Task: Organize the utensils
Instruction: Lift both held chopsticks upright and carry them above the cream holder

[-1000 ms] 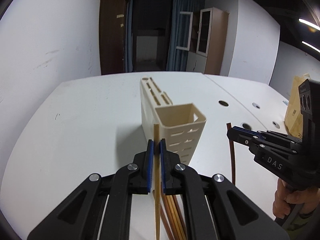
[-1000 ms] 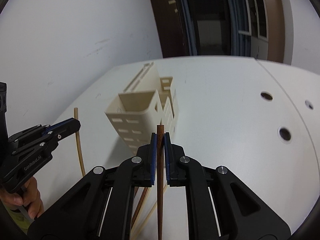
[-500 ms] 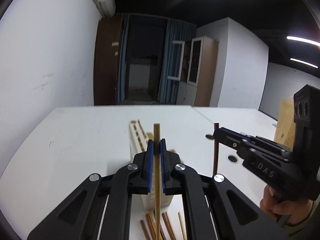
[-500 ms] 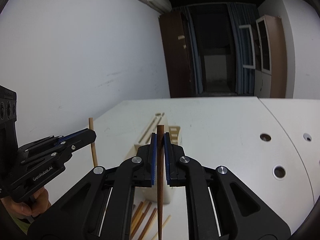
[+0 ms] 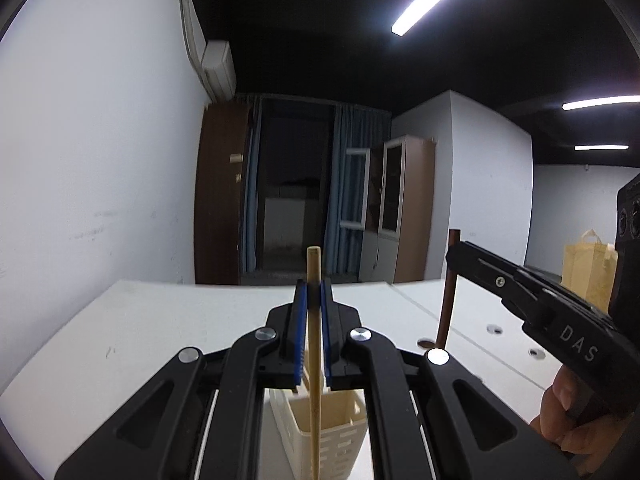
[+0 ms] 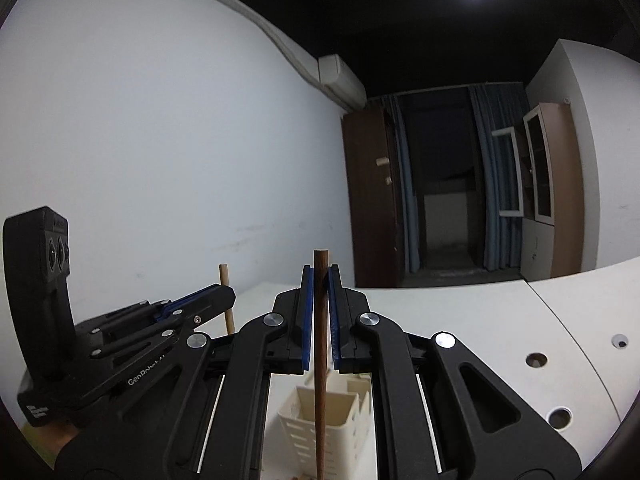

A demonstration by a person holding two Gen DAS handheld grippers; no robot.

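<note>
Left gripper [image 5: 313,292] clamped on light chopstick [image 5: 315,364], held upright, lower end over the cream holder [image 5: 328,440] on the table [image 5: 120,336]. Right gripper [image 6: 320,276] clamped on dark chopstick [image 6: 320,360], also upright, above the same holder. Grippers side by side, apart.

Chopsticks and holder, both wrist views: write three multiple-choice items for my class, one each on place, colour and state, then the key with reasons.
1. Where is the cream utensil holder?
A. Below the grippers, on the white table
B. In the wooden cabinet
C. In a hand

2. What colour is the chopstick in the right gripper?
A. Pale
B. Dark brown
C. Blue

3. How is the left gripper?
A. Wide open
B. Shut, empty
C. Shut on the pale chopstick

Key: A, it shows beneath both; B, seen in both views; C, blue pads clamp it.
</note>
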